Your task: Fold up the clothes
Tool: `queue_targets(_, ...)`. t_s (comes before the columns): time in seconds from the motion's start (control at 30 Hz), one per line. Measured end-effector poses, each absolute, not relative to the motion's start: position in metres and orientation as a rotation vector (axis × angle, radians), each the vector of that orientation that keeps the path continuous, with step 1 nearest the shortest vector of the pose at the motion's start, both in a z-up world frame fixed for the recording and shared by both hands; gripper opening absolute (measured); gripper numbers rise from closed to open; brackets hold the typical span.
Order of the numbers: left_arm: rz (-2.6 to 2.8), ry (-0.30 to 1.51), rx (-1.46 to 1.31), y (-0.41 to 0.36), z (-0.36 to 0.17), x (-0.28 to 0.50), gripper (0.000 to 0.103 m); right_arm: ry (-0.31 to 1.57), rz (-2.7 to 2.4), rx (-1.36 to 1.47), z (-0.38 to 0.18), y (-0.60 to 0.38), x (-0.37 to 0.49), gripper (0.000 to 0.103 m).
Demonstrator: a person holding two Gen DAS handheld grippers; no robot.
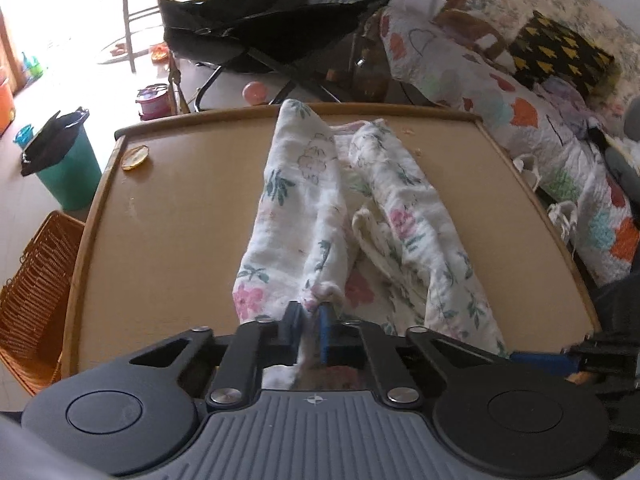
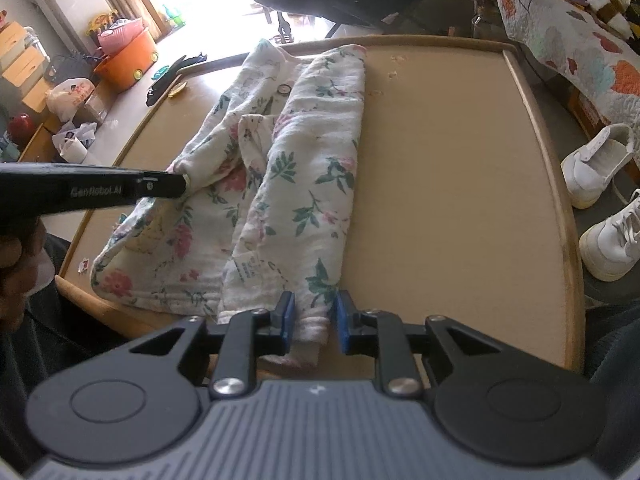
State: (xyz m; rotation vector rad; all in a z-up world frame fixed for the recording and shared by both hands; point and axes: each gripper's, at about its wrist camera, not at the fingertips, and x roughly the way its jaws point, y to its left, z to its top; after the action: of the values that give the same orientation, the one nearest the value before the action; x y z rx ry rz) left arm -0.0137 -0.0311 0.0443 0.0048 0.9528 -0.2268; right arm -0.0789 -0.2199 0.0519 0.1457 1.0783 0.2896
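Floral garment [image 2: 288,168] lengthwise on tan rimmed table [image 2: 460,200], bare table right, left gripper [image 1: 310,312] jaws clenched on cloth, right gripper [image 2: 312,312] jaws released around hem

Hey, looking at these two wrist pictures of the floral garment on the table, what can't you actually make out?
- Left wrist view: the floral garment's near hem is hidden under the left tongs.
- Right wrist view: whether the right tongs pinch the cuff or only straddle it.
- Right wrist view: the garment label's print is too small.
- Both views: the window area is washed out by glare.
- Both views: the table's near edge is hidden by the tool bodies.
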Motion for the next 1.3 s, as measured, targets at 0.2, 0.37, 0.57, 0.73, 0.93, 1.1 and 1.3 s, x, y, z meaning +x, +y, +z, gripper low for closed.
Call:
queue_targets(0.2,-0.152,1.014,-0.356,-0.012,0.038,0.003,0.004,1.072,0.298,0.165,0.051,-0.222,-0.079,0.022)
queue_targets(0.37,-0.135,0.997,-0.566,-0.008,0.044,0.008,0.004,1.067,0.310,0.172,0.051,-0.221,-0.080,0.023)
queue_targets(0.57,-0.108,1.018,-0.713,-0.019,0.033,0.011,0.004,1.064,0.321,0.166,0.051,-0.220,-0.081,0.025)
queue_targets(0.73,-0.083,1.030,-0.688,-0.035,0.015,0.012,0.004,1.059,0.331,0.140,0.052,-0.216,-0.082,0.029)
queue_targets(0.93,-0.100,1.054,-0.766,-0.032,-0.009,0.014,0.009,1.064,0.340,0.124,0.053,-0.213,-0.081,0.032)
queue_targets(1.1,-0.161,1.041,-0.709,-0.031,-0.002,0.013,0.017,1.055,0.348,0.137,0.059,-0.218,-0.077,0.032)
queue_targets(1.3,-0.305,0.975,-0.582,-0.022,0.027,0.005,0.050,1.005,0.352,0.130,0.069,-0.230,-0.061,0.032)
